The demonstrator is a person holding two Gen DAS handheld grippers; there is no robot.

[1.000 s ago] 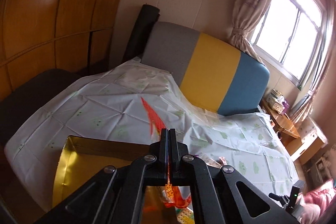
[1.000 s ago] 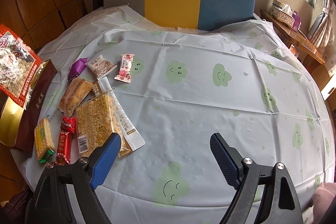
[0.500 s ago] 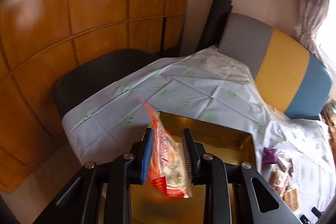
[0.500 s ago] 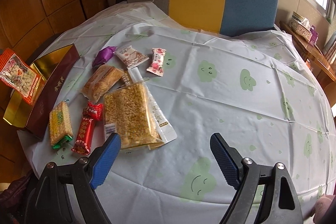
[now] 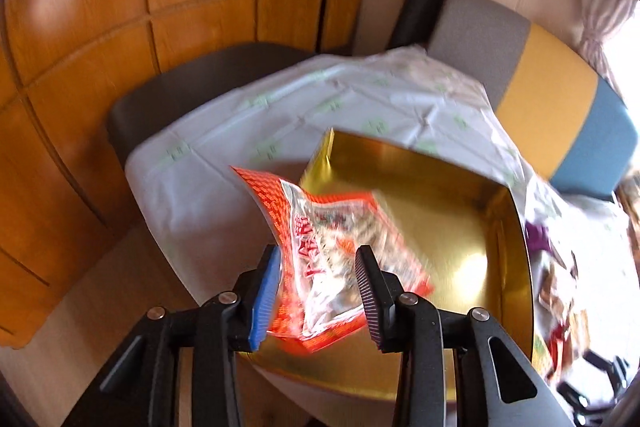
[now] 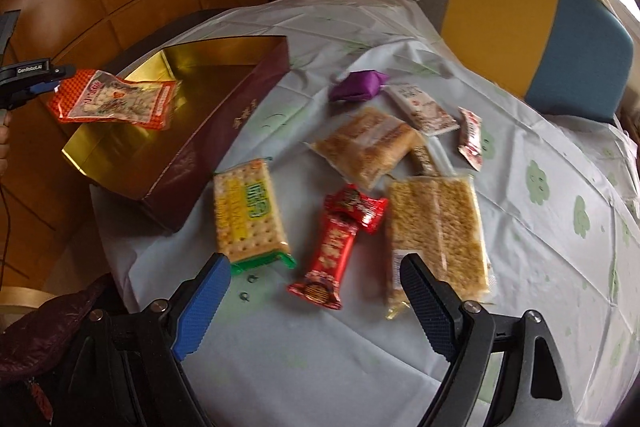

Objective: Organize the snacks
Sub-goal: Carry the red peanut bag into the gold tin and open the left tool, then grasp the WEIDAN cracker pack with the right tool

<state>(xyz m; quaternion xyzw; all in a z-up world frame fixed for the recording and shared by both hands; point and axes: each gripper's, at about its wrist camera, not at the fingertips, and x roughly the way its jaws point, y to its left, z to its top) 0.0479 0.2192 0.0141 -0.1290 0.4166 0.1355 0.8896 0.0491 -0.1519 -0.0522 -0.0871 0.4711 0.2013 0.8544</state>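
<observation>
Early stage. At far left of the right wrist view, the left tool (image 6: 52, 85) has its jaws parted with the orange snack bag (image 6: 114, 103) loose between them, over the otherwise empty gold box (image 6: 224, 53); its long axis runs left-right. About nine packets, cracker pack (image 6: 248, 211) included, remain centre on the tabletop (image 6: 320, 367). Right tool (image 6: 314, 301) wide open, empty.

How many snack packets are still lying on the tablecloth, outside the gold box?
8, though some may be hidden: purple packet, white packet, small red-white packet, tan bar, cracker pack, two red candies, large rice-cake pack.
</observation>
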